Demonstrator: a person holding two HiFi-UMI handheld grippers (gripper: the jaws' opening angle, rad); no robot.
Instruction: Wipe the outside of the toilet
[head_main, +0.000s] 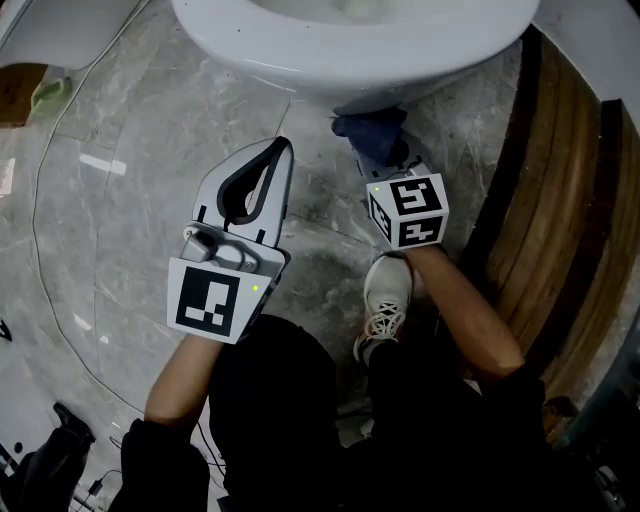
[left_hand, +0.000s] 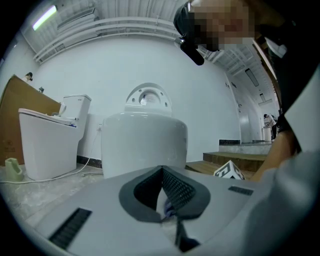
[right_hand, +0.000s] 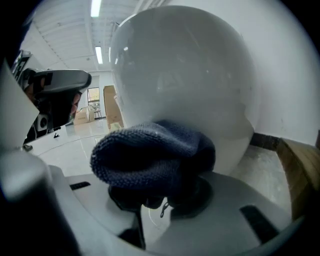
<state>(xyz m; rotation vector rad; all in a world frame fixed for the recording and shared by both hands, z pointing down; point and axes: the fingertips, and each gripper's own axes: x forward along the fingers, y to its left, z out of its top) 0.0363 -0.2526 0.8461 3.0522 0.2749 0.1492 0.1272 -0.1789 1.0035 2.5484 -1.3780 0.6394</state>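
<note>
Right gripper (right_hand: 159, 196) clamping dark blue cloth (right_hand: 150, 150), cloth lying against toilet (right_hand: 185, 75) lower front; head view showing cloth tucking under bowl. Left gripper (left_hand: 162, 170) pinching closed on nothing, hovering over floor (head_main: 120, 200); its view alone showing second toilet (left_hand: 47, 137)

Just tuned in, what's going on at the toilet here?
A person faces the toilet with a gripper in each hand. The right gripper is clamped on a dark blue cloth, held at the toilet's lower outside; whether it touches is unclear. The left gripper hangs over the floor, jaws together, off the toilet.
</note>
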